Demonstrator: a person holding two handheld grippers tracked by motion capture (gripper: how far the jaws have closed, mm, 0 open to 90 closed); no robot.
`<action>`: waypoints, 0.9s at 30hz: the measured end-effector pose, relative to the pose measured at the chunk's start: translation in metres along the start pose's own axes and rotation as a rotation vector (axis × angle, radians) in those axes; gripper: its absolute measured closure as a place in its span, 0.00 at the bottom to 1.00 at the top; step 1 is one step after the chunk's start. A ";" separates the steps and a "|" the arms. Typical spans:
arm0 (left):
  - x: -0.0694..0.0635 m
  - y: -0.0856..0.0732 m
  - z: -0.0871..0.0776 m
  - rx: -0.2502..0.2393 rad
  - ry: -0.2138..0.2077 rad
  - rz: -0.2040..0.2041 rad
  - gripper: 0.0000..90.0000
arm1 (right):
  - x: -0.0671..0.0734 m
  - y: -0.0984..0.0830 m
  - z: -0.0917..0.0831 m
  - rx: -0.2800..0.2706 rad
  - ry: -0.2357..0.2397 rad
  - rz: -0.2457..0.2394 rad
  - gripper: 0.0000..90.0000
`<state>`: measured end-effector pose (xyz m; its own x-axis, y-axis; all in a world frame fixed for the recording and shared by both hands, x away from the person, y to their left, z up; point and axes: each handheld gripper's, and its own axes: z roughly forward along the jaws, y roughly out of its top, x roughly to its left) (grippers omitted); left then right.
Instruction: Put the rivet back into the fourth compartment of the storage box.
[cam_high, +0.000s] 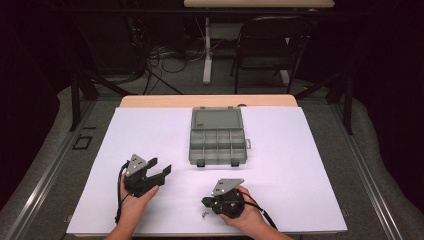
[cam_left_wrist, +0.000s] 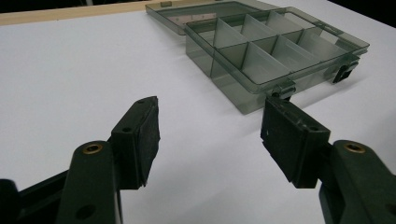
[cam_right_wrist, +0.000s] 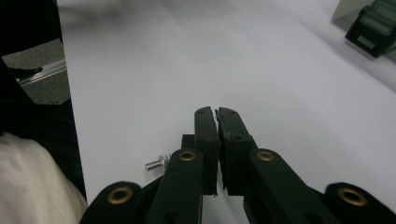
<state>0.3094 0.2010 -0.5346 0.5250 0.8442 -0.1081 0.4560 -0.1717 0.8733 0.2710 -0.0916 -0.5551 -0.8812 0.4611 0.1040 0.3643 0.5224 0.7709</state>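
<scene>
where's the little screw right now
The screw lies on the white sheet near its front edge, just left of the right gripper in the high view, well short of the open organizer box.

White sheet (cam_high: 150, 135) bare along left edge and right edge, free passage there. Open compartment box (cam_high: 218, 145) sits mid-sheet toward far edge, lid flat behind it, blocks the centre. Small screw (cam_right_wrist: 157, 163) lies near the near edge just beside right gripper (cam_high: 206, 201). Bare sheet between left gripper (cam_high: 161, 167) and box
</scene>
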 end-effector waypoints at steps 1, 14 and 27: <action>0.000 0.000 0.000 -0.001 0.000 0.000 0.41 | 0.000 0.001 -0.001 -0.005 -0.006 -0.002 0.97; 0.000 0.000 0.000 -0.008 0.002 -0.002 0.41 | -0.016 0.009 -0.023 -0.057 -0.113 0.039 0.97; 0.001 0.000 0.000 -0.011 0.001 -0.012 0.41 | -0.043 0.033 -0.041 -0.078 -0.228 0.096 0.97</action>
<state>0.3101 0.2019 -0.5345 0.5183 0.8470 -0.1183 0.4545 -0.1556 0.8771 0.3083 -0.1239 -0.5082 -0.7496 0.6606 0.0414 0.4108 0.4153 0.8116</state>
